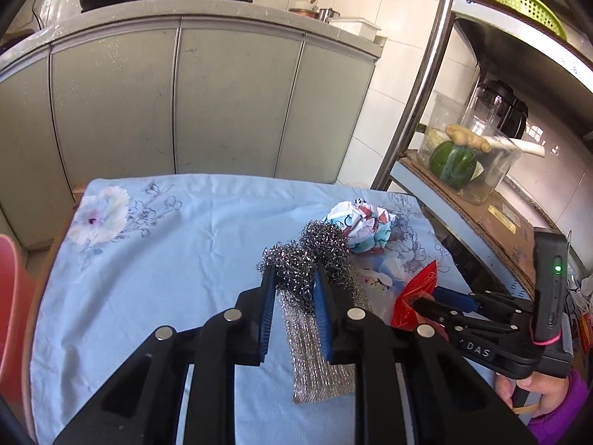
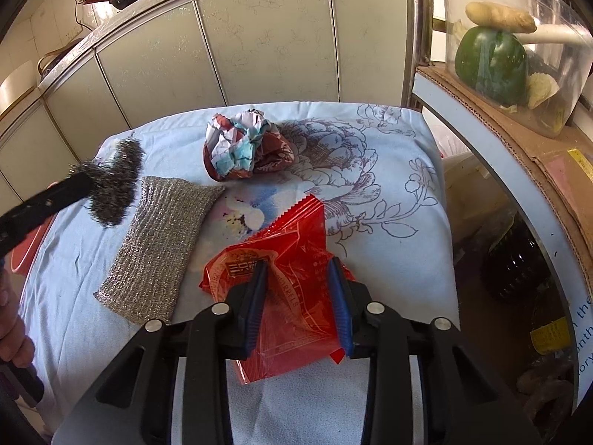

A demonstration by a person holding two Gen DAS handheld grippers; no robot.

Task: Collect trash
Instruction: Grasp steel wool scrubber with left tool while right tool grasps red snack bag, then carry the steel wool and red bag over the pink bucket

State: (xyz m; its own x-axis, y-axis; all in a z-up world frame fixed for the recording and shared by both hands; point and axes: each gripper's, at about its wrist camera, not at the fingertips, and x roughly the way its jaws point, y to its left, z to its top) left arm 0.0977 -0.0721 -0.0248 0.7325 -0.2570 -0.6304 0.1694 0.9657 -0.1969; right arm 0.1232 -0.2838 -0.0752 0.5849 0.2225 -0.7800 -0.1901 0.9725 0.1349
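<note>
My left gripper (image 1: 294, 278) is shut on a dark steel wool ball (image 1: 311, 259) and holds it above the table; the ball also shows in the right wrist view (image 2: 111, 189). Under it lies a silver mesh scrubbing pad (image 1: 318, 356), seen too in the right wrist view (image 2: 159, 244). My right gripper (image 2: 296, 270) has its jaws around a red plastic wrapper (image 2: 285, 293) that lies on the blue flowered cloth (image 2: 389, 222); the fingers touch the wrapper's sides. A crumpled printed paper ball (image 2: 241, 144) lies further back and also shows in the left wrist view (image 1: 365, 228).
A pink bin (image 1: 11, 315) stands left of the table. A metal shelf (image 1: 463, 200) on the right holds a clear container with a green squash (image 2: 493, 63) and ginger. Grey cabinets (image 1: 185, 104) with woks on top stand behind the table.
</note>
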